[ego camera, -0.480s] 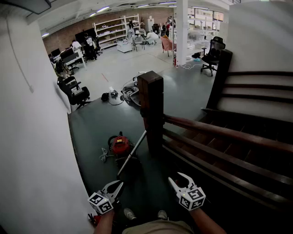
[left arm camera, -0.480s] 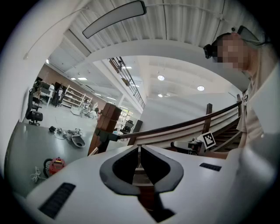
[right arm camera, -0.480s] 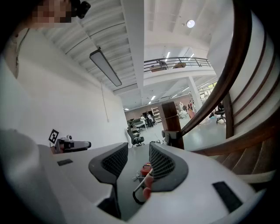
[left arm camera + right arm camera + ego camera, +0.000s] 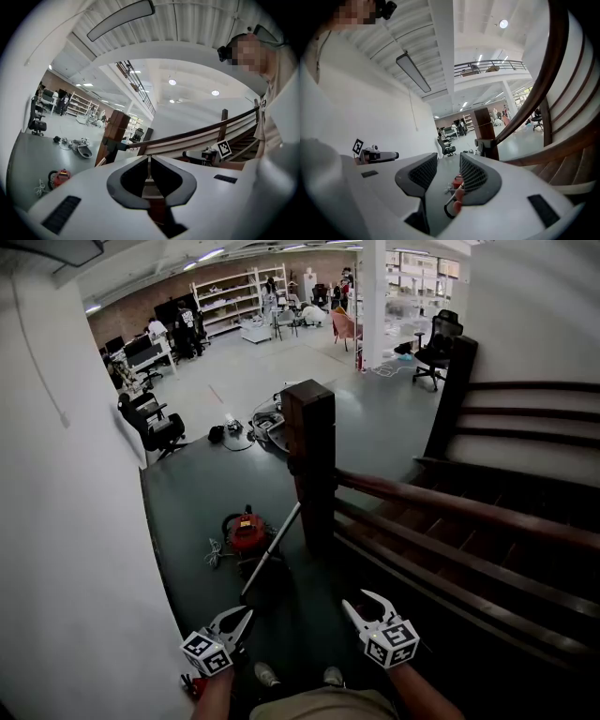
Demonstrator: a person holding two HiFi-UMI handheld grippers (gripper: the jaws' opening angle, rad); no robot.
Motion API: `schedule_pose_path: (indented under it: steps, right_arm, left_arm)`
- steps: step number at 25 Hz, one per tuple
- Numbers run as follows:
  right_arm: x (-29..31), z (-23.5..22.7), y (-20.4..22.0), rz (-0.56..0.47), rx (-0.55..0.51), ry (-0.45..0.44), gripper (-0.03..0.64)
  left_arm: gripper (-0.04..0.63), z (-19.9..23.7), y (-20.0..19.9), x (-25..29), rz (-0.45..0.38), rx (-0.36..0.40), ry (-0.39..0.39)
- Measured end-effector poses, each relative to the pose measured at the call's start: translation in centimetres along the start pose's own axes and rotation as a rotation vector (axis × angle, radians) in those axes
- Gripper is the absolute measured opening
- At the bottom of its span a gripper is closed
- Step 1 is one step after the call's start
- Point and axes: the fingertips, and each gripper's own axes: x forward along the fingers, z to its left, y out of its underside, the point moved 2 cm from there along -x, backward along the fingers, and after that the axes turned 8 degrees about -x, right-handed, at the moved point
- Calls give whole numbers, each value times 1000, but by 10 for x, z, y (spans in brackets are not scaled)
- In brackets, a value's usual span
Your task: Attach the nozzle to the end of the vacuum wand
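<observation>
**Both grippers held low over the floor, vacuum lying ahead by the stair post**

A plain white wall (image 4: 66, 549) fills the left side of the head view. Beyond its far end a black office chair (image 4: 153, 427) stands on the grey-green floor (image 4: 187, 493).

The left gripper (image 4: 241, 619) sits low in that view, near the person's shoes. It points forward and roughly level. In the left gripper view its jaws are pressed together with nothing between them.

Ahead of it, on the floor, lies a red canister vacuum (image 4: 247, 532) with a tangle of pale cable (image 4: 215, 558) just to its left. The vacuum wand (image 4: 273, 560) is a thin light tube. It slants from beside the foot of the stair post down toward the person, passing just to the right of the canister. Its near end meets a dark shape (image 4: 265, 581) that may be the nozzle, though the floor there is too dim to be sure. Neither gripper touches the wand.

A dark wooden newel post (image 4: 309, 460) stands right of the vacuum.

The right gripper (image 4: 360, 602) hangs near the post's base, well apart from the left one. In the right gripper view its jaws stand partly apart and clamp nothing, and the red canister shows far off through the gap.

From the post a wooden handrail (image 4: 469, 512) runs off to the right above the stairs (image 4: 525, 456).
</observation>
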Motion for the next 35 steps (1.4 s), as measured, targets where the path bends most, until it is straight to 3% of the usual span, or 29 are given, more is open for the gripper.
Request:
schedule_pose_path:
  steps: [7, 14, 20, 23, 27, 35]
  right_arm:
    - [-1, 0, -9, -46, 71, -60, 160]
    - [6, -11, -10, -36, 78, -62, 160]
    - [58, -15, 9, -27, 80, -53, 160]
    - [66, -32, 1, -27, 81, -34, 160]
    - [113, -36, 2, -24, 88, 7, 160]
    - [161, -50, -19, -7, 96, 82, 160]
  left_arm:
    - [15, -1, 2, 7, 8, 7, -13]
    - [44, 2, 0, 27, 13, 16, -27]
    - [48, 53, -2, 44, 23, 21, -13]
    - [48, 55, -8, 63, 32, 23, 5]
    - [48, 103, -23, 77, 45, 11, 22]
    - [48, 142, -62, 106, 64, 4, 78]
